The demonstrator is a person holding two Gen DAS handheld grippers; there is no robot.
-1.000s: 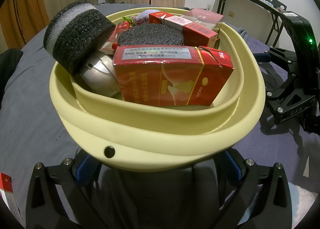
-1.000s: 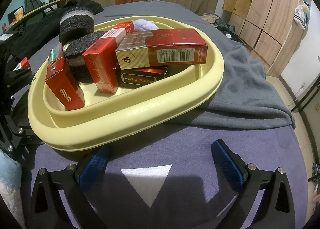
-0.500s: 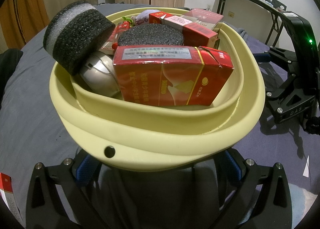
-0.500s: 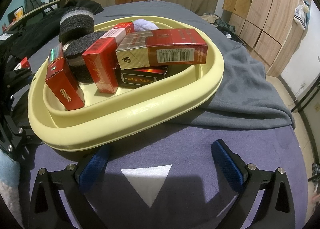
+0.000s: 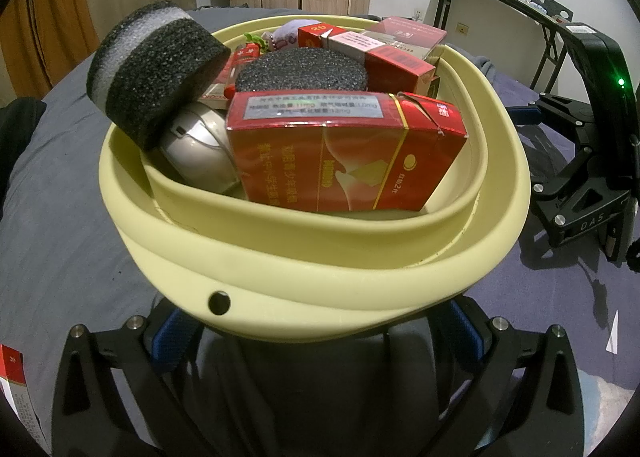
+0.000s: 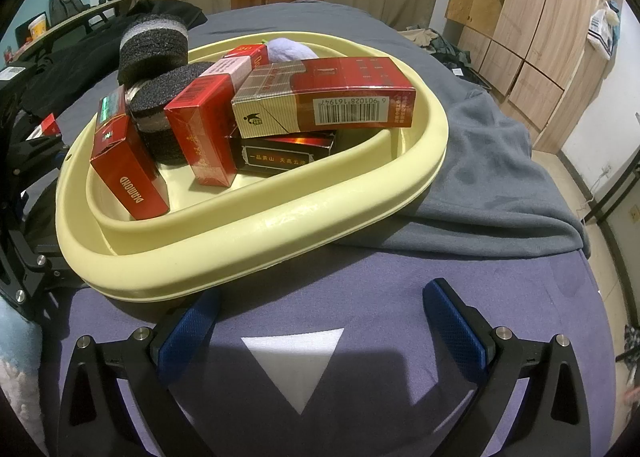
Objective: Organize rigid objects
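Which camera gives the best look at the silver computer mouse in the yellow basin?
The left wrist view. There the silver mouse lies in plain sight inside the yellow basin, between the black foam block and a red box. In the right wrist view foam and boxes hide it almost entirely.

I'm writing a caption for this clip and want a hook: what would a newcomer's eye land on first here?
First, the pale yellow basin on the bed, heaped with red cigarette boxes. Next, the black foam puck with a white band perched on the basin's rim beside a silver computer mouse. The right gripper hangs open in front of the basin, holding nothing.
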